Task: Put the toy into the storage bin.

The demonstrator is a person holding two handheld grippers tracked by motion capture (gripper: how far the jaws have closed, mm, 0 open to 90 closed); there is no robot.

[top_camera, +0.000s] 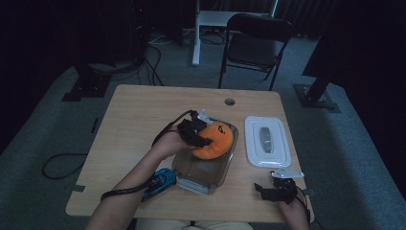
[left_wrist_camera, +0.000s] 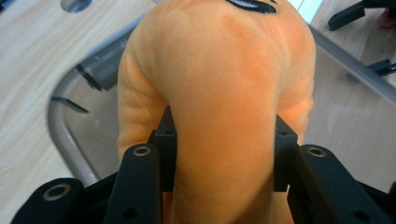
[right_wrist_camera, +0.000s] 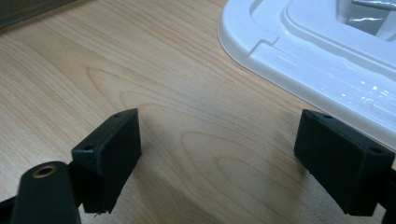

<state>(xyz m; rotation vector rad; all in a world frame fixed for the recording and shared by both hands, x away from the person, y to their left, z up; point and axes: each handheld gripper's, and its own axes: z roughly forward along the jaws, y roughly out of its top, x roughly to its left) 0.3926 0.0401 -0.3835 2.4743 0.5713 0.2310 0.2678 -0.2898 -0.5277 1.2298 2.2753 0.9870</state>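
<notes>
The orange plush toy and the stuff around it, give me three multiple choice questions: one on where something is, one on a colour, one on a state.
1. Where is the orange plush toy?
A. over the clear rectangular container
B. on the flat white plastic lid
C. on the floor

2. What colour is the small toy car beside the container?
A. red
B. blue
C. yellow

3. How does the right tool stand?
A. shut on the lid
B. shut on the car
C. open, over bare wooden table

Answers:
1 A: the high view shows the left tool clamping the toy above the container.
2 B: the car at the container's near left corner is blue.
3 C: the right gripper view shows its jaws wide apart with only wood between them.
</notes>
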